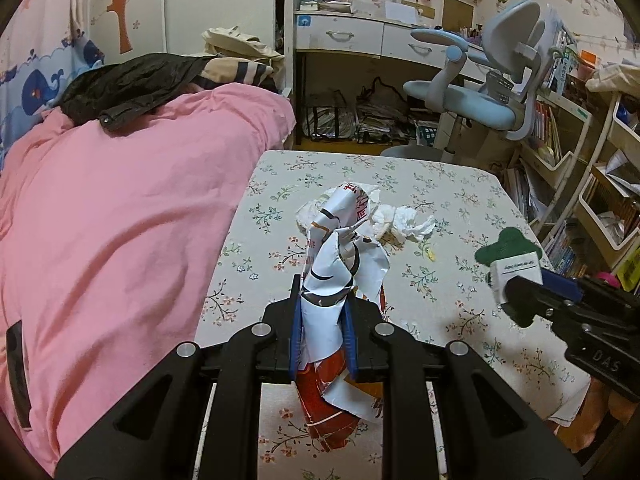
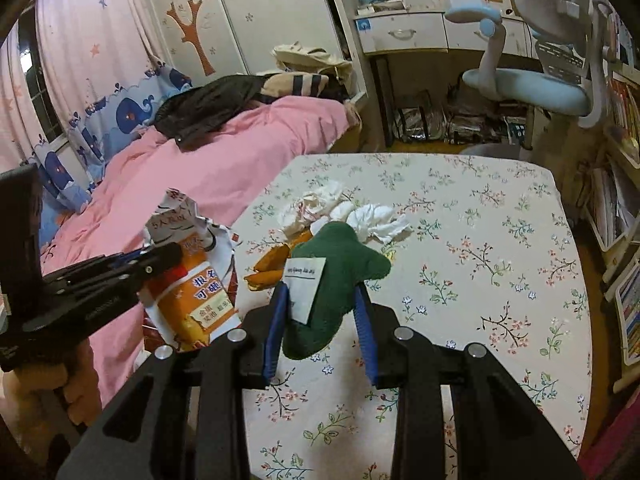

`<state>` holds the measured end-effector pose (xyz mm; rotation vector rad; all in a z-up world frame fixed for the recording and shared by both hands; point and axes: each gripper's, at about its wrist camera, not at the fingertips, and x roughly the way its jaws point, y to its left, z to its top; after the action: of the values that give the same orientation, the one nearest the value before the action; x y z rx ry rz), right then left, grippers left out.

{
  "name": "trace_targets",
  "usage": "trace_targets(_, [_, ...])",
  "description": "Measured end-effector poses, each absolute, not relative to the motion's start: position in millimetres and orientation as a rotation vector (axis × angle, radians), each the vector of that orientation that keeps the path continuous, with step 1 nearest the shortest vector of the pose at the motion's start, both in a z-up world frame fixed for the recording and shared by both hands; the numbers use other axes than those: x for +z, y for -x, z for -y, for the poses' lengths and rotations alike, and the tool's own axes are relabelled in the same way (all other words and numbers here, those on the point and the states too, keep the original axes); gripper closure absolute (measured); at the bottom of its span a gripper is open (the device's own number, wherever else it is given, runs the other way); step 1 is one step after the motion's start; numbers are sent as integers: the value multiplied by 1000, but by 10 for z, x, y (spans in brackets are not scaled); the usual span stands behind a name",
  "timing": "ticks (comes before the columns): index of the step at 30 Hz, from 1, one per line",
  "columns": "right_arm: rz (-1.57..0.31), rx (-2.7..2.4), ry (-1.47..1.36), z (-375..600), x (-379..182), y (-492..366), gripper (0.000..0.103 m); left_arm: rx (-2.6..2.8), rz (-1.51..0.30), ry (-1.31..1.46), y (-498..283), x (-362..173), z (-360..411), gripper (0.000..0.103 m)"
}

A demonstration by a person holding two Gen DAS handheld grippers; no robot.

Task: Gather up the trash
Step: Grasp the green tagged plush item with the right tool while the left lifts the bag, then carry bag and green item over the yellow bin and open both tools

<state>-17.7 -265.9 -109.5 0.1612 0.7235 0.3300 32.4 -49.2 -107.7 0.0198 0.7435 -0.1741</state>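
Left gripper (image 1: 322,316) clamped narrow on crumpled glossy snack bag (image 1: 340,280), right gripper (image 2: 322,312) closed on soft green felt piece (image 2: 340,280) with white paper tag, both above floral tablecloth (image 2: 500,240), crumpled white tissues (image 2: 376,222) just beyond right fingertips.

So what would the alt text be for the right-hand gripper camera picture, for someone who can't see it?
The right gripper grips a green plush toy with a white tag above a floral tablecloth. To its left, the left gripper holds a crumpled orange-and-white snack bag. Crumpled white tissues lie on the cloth beyond, beside a pink quilt.
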Motion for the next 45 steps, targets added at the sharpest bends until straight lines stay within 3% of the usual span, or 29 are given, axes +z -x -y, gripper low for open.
trace_targets(11, [-704,347,-160,2641,-1076,243,70,-173,-704,-29,-251,-1017,487,86])
trace_targets(29, [-652,364,-190,2615,-1164,1164,69,-181,-628,-25,516,-863,465,86])
trace_targets(45, [-800,428,-184,2369,-1531,1678,67,-195,-621,-67,1180,-814,498,86])
